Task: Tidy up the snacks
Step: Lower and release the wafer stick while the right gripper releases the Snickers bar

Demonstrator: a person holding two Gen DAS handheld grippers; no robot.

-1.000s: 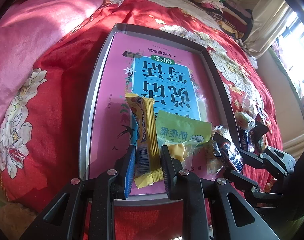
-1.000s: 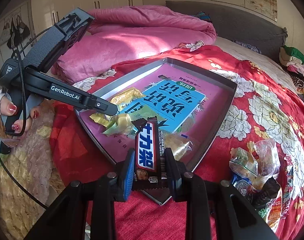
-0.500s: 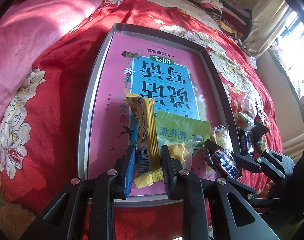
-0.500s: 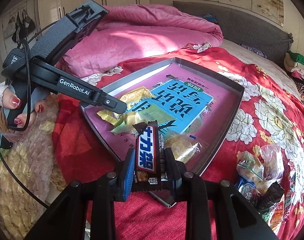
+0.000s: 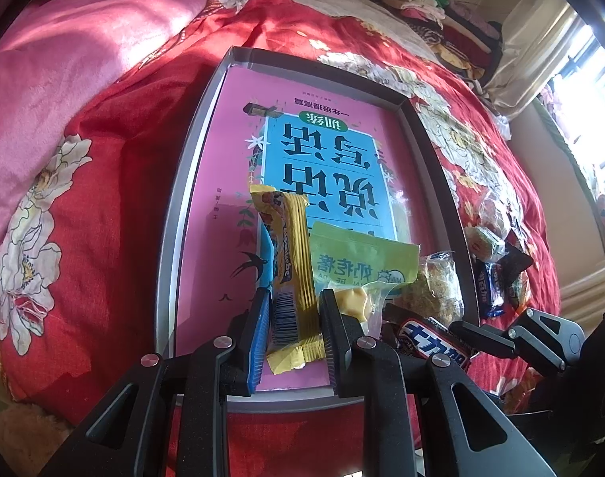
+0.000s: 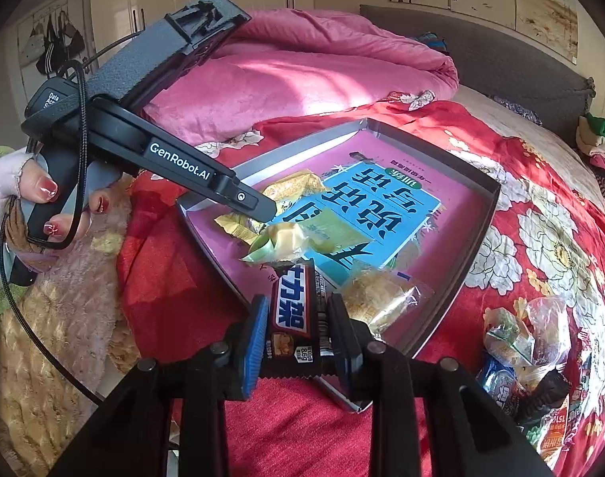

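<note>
I am holding a yellow snack packet [image 5: 290,278] clenched in my left gripper [image 5: 295,332], its jaws pressing on the packet's barcode end. The packet is lying lengthwise over the near part of the grey tray [image 5: 183,183], on the pink and blue book [image 5: 326,167] that is covering the tray floor. A hand [image 6: 32,206] with painted nails is gripping the left gripper's handle, off the tray's left edge in the right wrist view.

My right gripper [image 6: 298,342] is grasping a dark chocolate bar [image 6: 296,310] by its lower end, the pads squeezing both sides of the wrapper. The bar is sitting over the tray's near corner, its top end reaching in over the book.

Inside the tray, just beside the yellow packet, a green candy pouch [image 5: 362,262] is lying with pale yellow sweets showing at its clear end. Next to the pouch, against the tray's right wall, a clear-wrapped crumbly cake [image 5: 433,290] is resting, close to the chocolate bar.

Outside the tray, beyond its right wall, a loose pile of snacks [image 6: 529,361] is lying on the red floral bedspread [image 5: 103,198]. Past the tray's far left side, a pink quilt [image 6: 302,79] is bunched up. Folded clothes [image 5: 433,8] are stacked well beyond the tray's far end.
</note>
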